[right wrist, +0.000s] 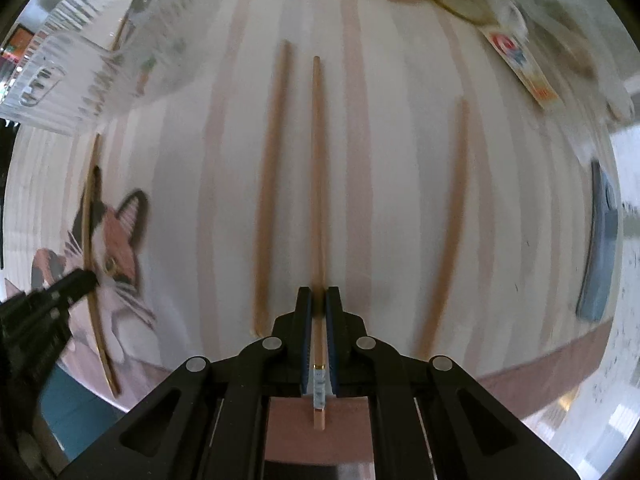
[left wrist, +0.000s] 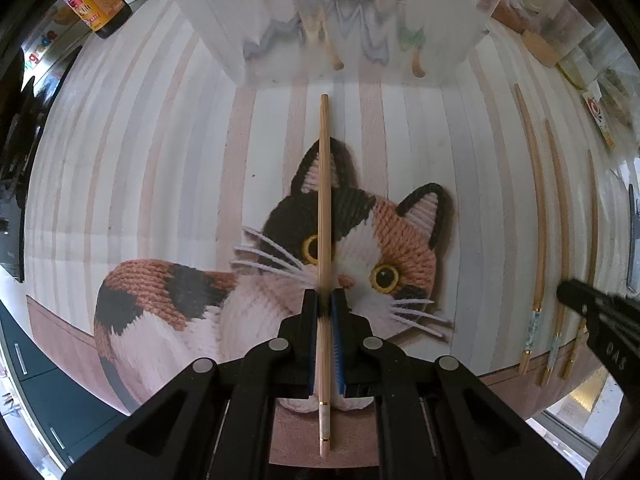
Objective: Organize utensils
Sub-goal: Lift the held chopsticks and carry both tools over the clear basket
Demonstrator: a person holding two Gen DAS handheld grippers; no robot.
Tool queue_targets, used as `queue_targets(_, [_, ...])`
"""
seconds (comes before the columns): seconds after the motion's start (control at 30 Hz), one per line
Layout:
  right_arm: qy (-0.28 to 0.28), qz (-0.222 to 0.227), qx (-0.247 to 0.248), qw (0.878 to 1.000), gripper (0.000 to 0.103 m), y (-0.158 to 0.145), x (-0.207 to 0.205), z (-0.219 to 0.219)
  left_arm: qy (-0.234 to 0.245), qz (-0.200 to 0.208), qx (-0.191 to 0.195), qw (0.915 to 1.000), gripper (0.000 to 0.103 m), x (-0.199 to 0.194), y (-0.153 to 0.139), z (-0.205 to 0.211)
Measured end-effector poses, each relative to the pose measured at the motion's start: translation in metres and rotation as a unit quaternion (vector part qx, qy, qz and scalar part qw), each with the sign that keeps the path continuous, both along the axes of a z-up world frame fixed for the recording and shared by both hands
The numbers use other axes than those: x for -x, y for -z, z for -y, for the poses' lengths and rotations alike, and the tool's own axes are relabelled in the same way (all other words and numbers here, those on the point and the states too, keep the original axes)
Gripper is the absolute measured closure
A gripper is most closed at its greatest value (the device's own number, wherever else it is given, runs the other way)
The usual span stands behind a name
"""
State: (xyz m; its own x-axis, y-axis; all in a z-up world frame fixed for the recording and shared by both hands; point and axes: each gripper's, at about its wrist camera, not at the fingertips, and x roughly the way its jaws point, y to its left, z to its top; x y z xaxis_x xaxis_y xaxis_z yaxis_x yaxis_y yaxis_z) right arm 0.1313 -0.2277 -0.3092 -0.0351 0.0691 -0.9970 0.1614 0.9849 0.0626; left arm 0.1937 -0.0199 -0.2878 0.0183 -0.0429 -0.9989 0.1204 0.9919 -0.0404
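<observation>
Striped pink-and-white tablecloth [left wrist: 132, 168] with a printed calico cat [left wrist: 280, 264], which serves as landmark.

Left gripper [left wrist: 325, 300]: jaws narrow, pads pinching one chopstick [left wrist: 324, 184] that runs straight across the cat's face, tip toward the clear plastic utensil caddy [left wrist: 248, 60] beyond the cat's ears. The caddy already holds spoons and other chopsticks.

Right gripper [right wrist: 319, 300]: jaws nearly together around a second chopstick [right wrist: 317, 168], well to the right of the cat; the frame is blurred, but the pads appear to be on it. Two loose chopsticks lie on the cloth, one on either side of it [right wrist: 272, 184] [right wrist: 450, 216].

Risks, as judgement:
- Both grips sit near the decorated handle end, so the long free end could pivot or slip.
- A tip could catch on the caddy rim and miss its slot.
- The right pinch, if light, could drop its stick onto the neighbours.
- The two grippers could cross paths at the caddy.
</observation>
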Motion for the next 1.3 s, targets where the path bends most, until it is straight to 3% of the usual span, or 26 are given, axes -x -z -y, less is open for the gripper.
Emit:
queue_targets(0.23, [0.024, -0.01, -0.004, 1.0, 0.095, -0.003, 0.013, 0.019, 0.011, -0.003, 0.0, 0.9999, 0.098, 0.003, 0.004, 0.0])
queue_targets(0.53, [0.015, -0.02, 0.022, 0.999, 0.094, 0.002, -0.023, -0.031, 0.011, 0.0, 0.005, 0.9999, 0.097, -0.003, 0.007, -0.001])
queue_targets(0.77, [0.012, -0.013, 0.029, 0.999, 0.095, 0.003, -0.033, -0.038, 0.022, 0.015, 0.004, 0.9996, 0.098, -0.003, 0.005, 0.006])
queue_targets(0.9, [0.026, -0.003, 0.024, 0.999, 0.096, 0.0, -0.029, -0.037, 0.012, 0.029, -0.015, 0.9994, 0.099, 0.003, 0.001, 0.002])
queue_targets(1.03, [0.038, 0.007, 0.007, 0.999, 0.096, -0.01, -0.022, -0.035, 0.015, 0.057, -0.04, 0.9975, 0.099, 0.008, -0.016, -0.015])
queue_targets(1.3, [0.048, 0.058, -0.029, 0.997, 0.096, -0.061, -0.034, -0.035, -0.041, 0.115, -0.055, 0.9909, 0.099, 0.002, -0.079, -0.069])
